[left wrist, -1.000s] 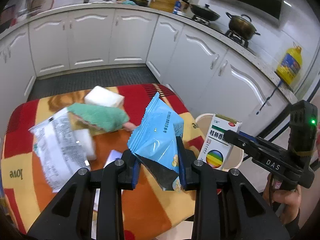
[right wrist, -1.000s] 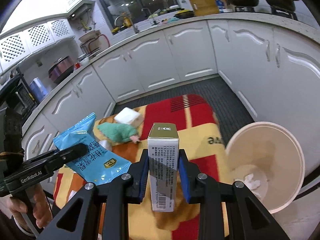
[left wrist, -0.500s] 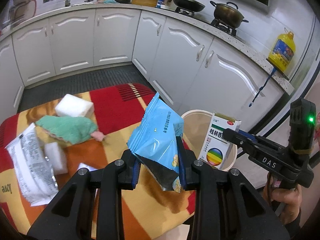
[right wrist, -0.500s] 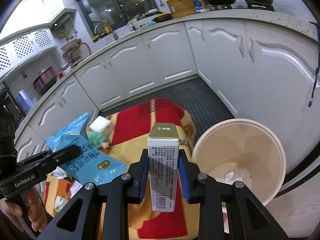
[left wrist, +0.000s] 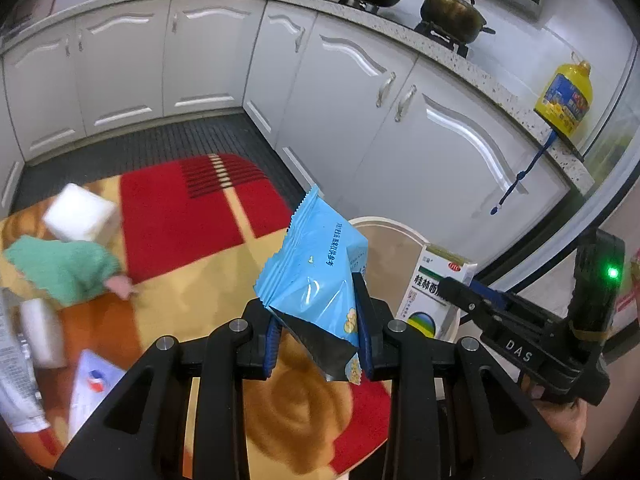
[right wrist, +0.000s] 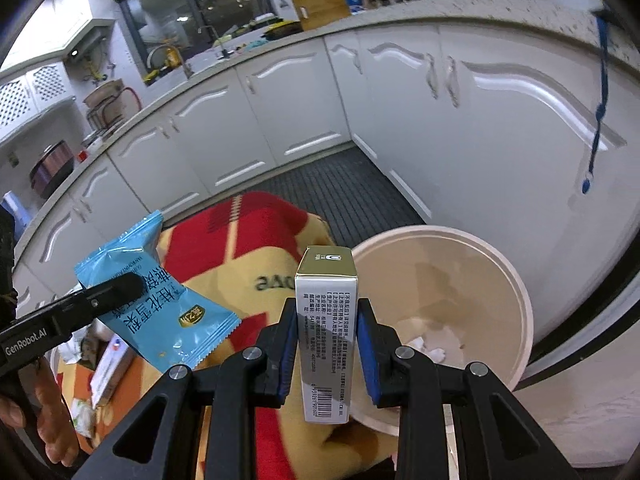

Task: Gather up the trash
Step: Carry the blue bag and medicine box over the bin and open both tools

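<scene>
My left gripper (left wrist: 316,332) is shut on a blue snack wrapper (left wrist: 316,276) and holds it above the table's right edge, near the beige trash bin (left wrist: 390,240). My right gripper (right wrist: 327,340) is shut on a white medicine box (right wrist: 326,332), held upright just left of the bin (right wrist: 516,292). White crumpled paper lies in the bin's bottom (right wrist: 428,350). The box (left wrist: 430,292) and right gripper (left wrist: 456,292) also show in the left wrist view, over the bin. The wrapper (right wrist: 160,300) and left gripper (right wrist: 132,285) show in the right wrist view.
A red, yellow and orange cloth (left wrist: 180,216) covers the table. On it lie a white sponge block (left wrist: 80,218), a green cloth (left wrist: 60,268), a white wrapper (left wrist: 16,364) and a small card (left wrist: 92,380). White kitchen cabinets (left wrist: 360,100) curve behind.
Both grippers have moved right toward the bin with their items still held. The bin now sits closer under the medicine box, and the table's litter has slid leftward in view.
</scene>
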The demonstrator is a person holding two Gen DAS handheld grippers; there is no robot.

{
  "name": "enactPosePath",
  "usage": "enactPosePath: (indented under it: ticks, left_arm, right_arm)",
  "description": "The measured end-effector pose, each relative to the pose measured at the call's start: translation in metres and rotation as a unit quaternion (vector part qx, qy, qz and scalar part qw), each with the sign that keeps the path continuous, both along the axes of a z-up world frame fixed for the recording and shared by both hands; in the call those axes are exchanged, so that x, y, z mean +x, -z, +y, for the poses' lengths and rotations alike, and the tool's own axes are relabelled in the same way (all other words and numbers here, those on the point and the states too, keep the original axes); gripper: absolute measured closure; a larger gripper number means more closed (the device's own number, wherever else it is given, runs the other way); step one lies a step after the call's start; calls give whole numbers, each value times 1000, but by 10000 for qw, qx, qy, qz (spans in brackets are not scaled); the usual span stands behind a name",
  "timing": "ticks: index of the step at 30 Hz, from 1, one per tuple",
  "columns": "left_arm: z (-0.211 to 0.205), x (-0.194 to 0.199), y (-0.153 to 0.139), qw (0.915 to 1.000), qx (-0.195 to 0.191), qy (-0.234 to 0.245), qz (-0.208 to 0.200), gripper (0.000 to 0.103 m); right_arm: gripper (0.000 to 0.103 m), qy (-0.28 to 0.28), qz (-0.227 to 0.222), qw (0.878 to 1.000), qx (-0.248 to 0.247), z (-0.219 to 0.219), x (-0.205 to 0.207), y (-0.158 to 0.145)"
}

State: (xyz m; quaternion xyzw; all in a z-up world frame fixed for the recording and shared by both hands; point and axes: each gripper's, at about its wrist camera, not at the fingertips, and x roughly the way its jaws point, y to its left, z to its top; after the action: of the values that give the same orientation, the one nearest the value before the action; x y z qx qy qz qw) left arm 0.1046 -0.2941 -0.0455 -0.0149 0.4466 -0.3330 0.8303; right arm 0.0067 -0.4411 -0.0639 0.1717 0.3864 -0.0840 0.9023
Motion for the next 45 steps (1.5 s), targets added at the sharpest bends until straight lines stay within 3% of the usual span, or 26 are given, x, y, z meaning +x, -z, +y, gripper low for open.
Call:
enactPosePath:
  ticks: [15, 26, 31, 33, 35, 45]
  left_arm:
    - [-79, 18, 42, 9994, 137, 160, 274, 75]
    - [-103, 25, 73, 9982, 331, 182, 455, 72]
    - [-102, 24, 73, 9976, 309, 274, 560, 63]
    - [-99, 23, 72, 9977, 253, 278, 564, 59]
    - [-97, 22, 71, 9979, 232, 273, 544, 58]
    - [-78, 12, 60, 9985, 319, 161, 423, 58]
  right_arm:
    - [76, 473, 519, 9974, 167, -52, 5, 55]
    - [76, 650, 1042, 9921, 243, -69, 13, 100]
    - [75, 743, 1209, 9894, 304, -70, 14, 108]
    - [69, 747, 1223, 9891, 343, -70, 14, 109]
    - [61, 771, 1181, 9893, 379, -69, 13, 108]
    - [59, 799, 1070, 9906, 304, -63, 6, 94]
